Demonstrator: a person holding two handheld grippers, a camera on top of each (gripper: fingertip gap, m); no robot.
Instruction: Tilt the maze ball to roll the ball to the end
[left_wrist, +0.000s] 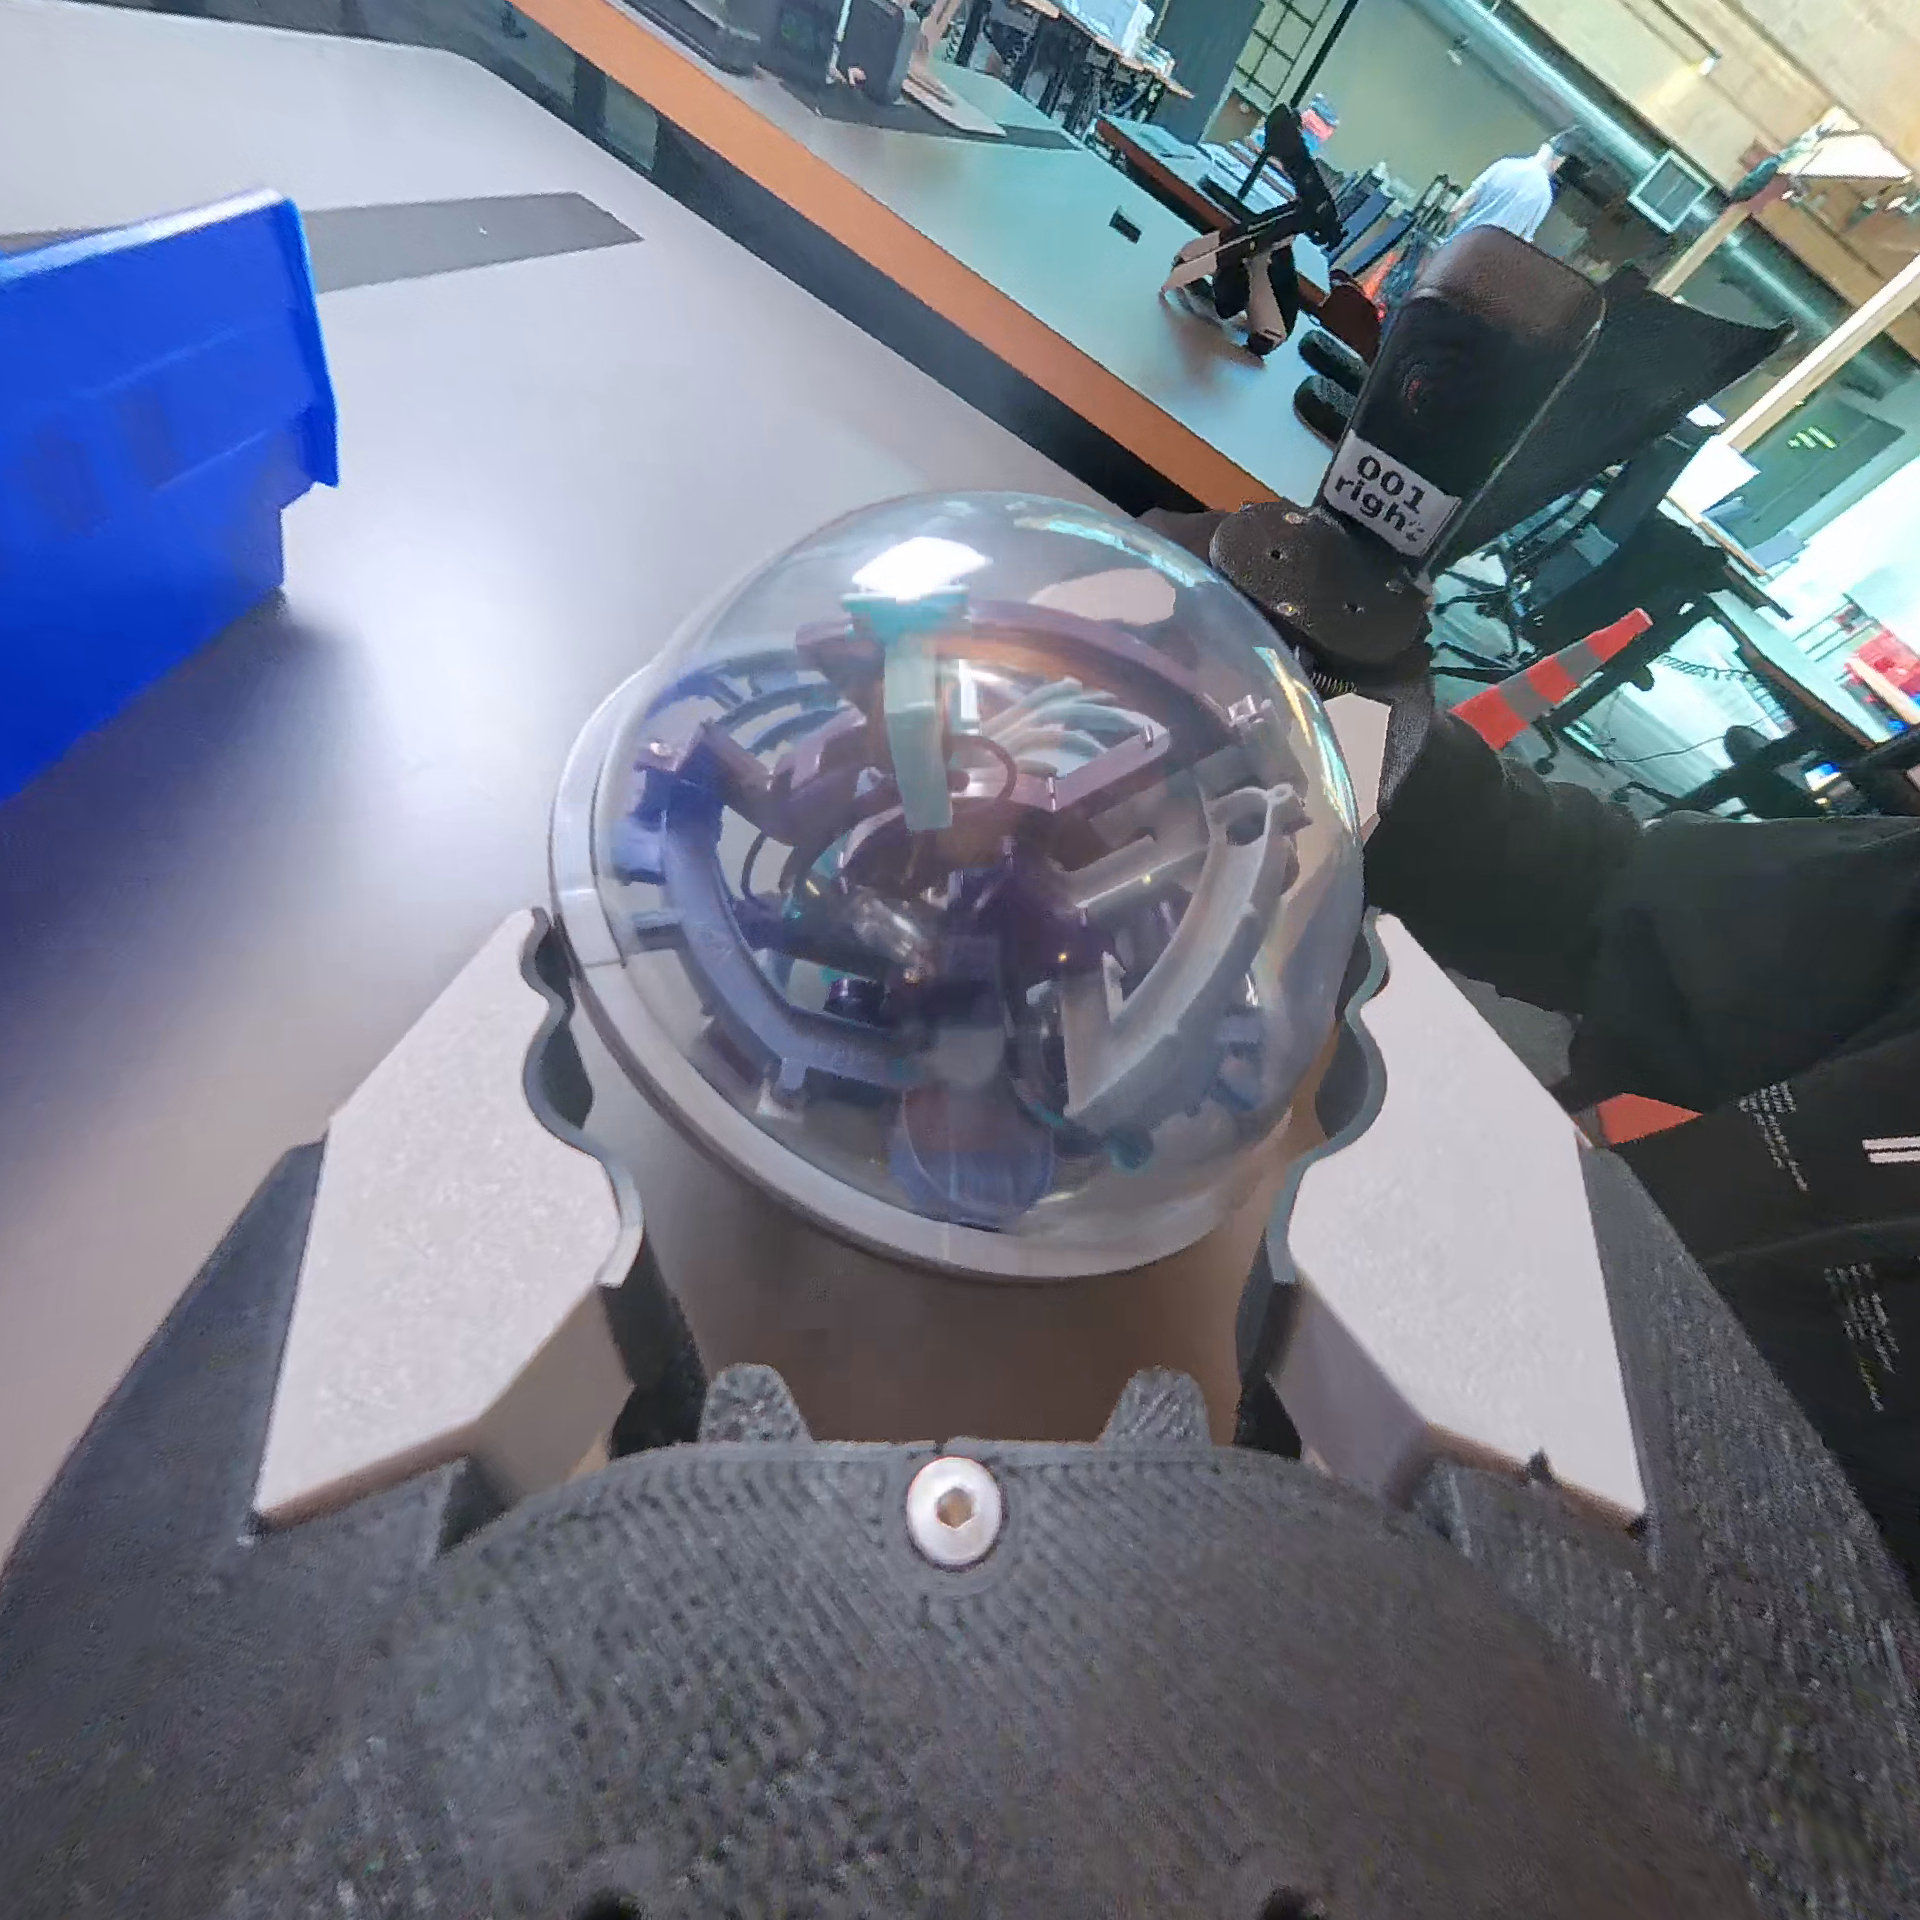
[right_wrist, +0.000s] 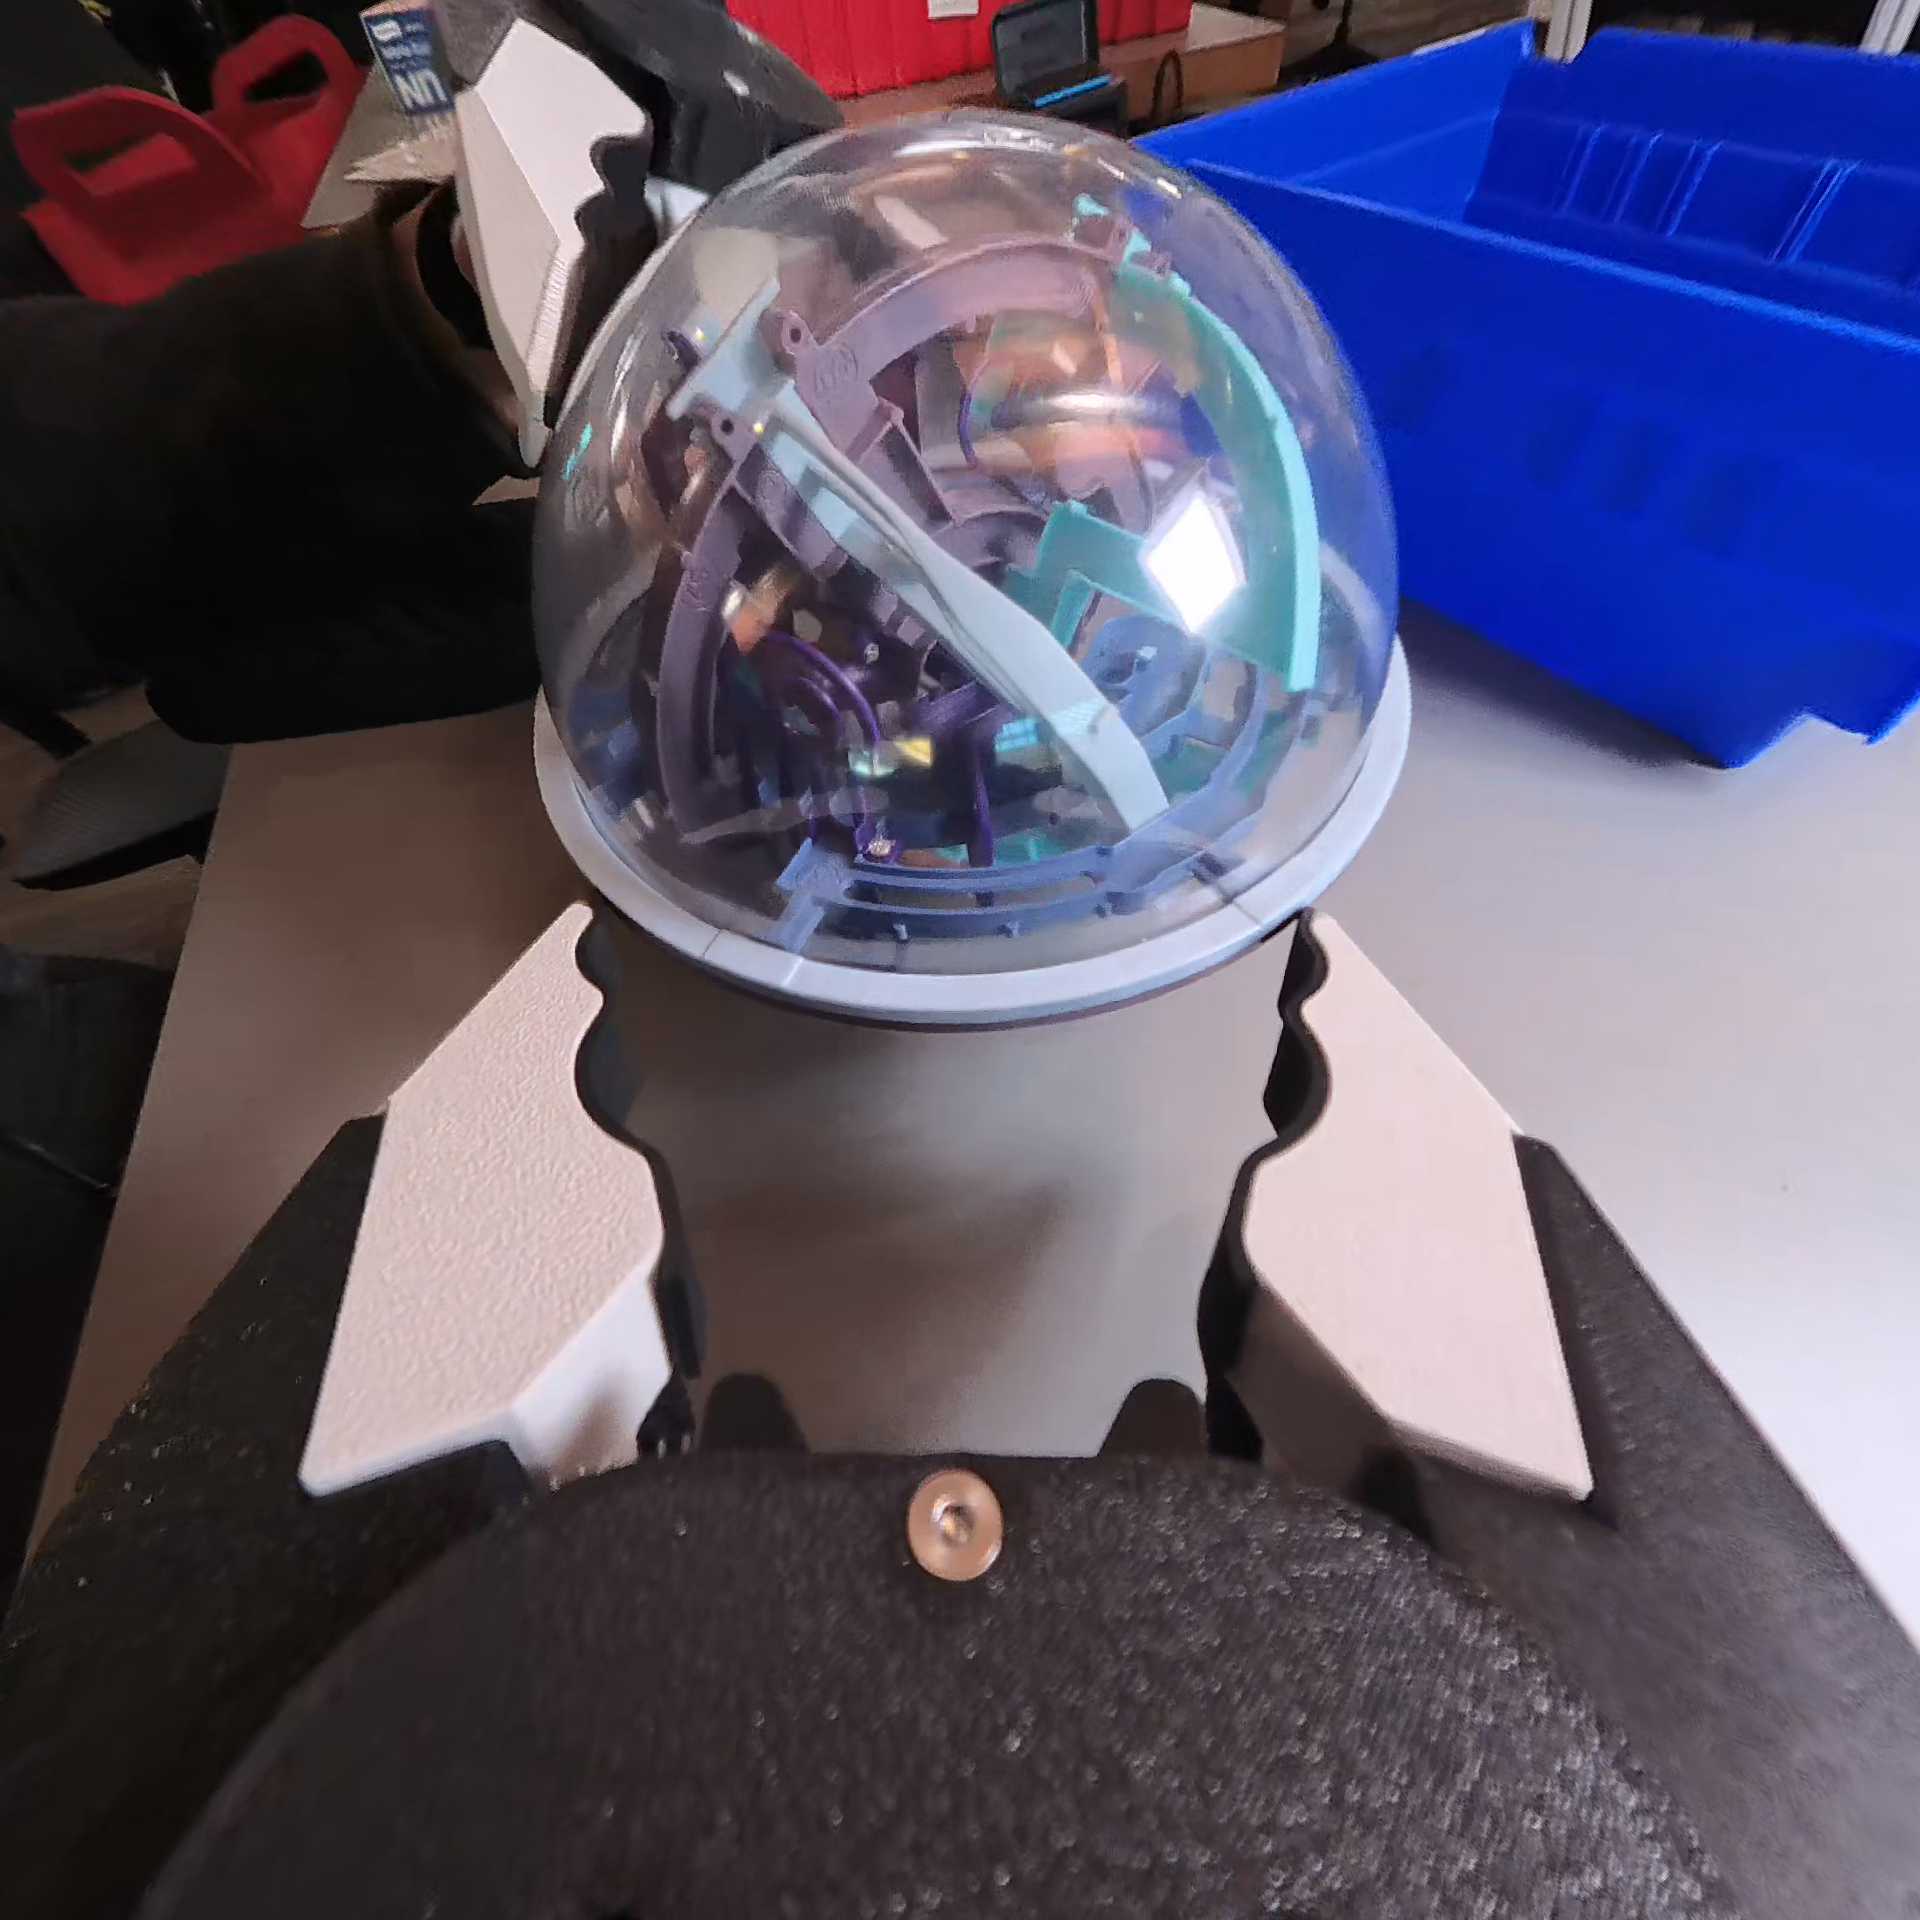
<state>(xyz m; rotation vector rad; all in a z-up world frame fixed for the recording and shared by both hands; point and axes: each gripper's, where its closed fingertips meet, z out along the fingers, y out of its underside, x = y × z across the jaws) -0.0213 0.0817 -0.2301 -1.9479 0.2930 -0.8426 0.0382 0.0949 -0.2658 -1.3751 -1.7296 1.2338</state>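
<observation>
Clear maze ball (right_wrist: 966, 561) (seemingly tilted) on table (right_wrist: 1558, 987)

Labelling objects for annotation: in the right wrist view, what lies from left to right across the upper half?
Red container → dark sleeve → maze ball → blue bin.

We see a white sticker (left_wrist: 1390, 505) with black characters on the black housing (left_wrist: 1475, 343) above the maze ball (left_wrist: 956, 873) in the left wrist view. Small white print runs along a black sleeve (left_wrist: 1787, 1164) at the right edge. In the right wrist view, a blue and white printed card (right_wrist: 400, 62) stands at the top left. Tiny raised marks on the maze tracks are too small for us to read.
</observation>
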